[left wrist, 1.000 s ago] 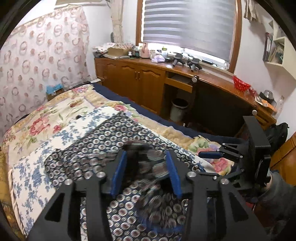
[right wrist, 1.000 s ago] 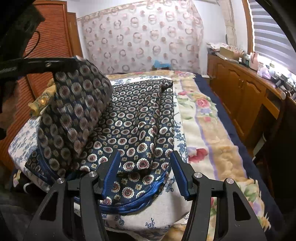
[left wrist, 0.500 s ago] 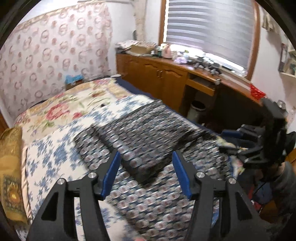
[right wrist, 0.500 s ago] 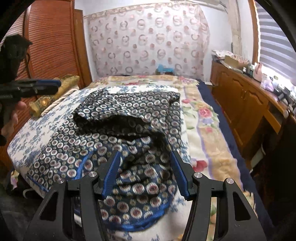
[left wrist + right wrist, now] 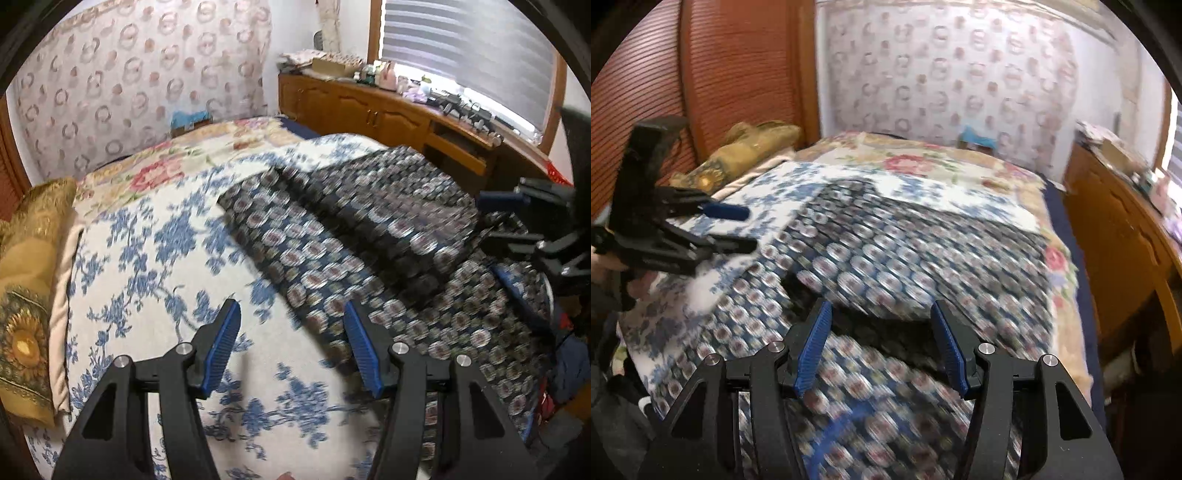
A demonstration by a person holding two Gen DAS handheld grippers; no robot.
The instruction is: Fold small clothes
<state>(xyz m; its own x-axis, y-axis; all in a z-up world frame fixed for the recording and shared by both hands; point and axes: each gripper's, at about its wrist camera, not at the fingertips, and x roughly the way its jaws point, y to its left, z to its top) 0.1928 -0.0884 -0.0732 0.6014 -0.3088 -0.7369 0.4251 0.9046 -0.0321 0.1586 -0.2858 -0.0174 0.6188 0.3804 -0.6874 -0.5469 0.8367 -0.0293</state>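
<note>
Lying, seemingly unheld, garment under right tongs, beside left tongs.

I see soft daylight from the blinds, with glare along the sill. The room is evenly bright. Motion blur smears the garment and bedspread in both views. Fisheye bends the walls, and black vignette fills the corners. My hand-held gripper fingers stay sharp.

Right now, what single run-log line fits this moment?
left gripper: open, empty, over blue-flowered bedspread | right gripper: open, empty, over patterned garment | garment: partly folded, lying on bed
</note>
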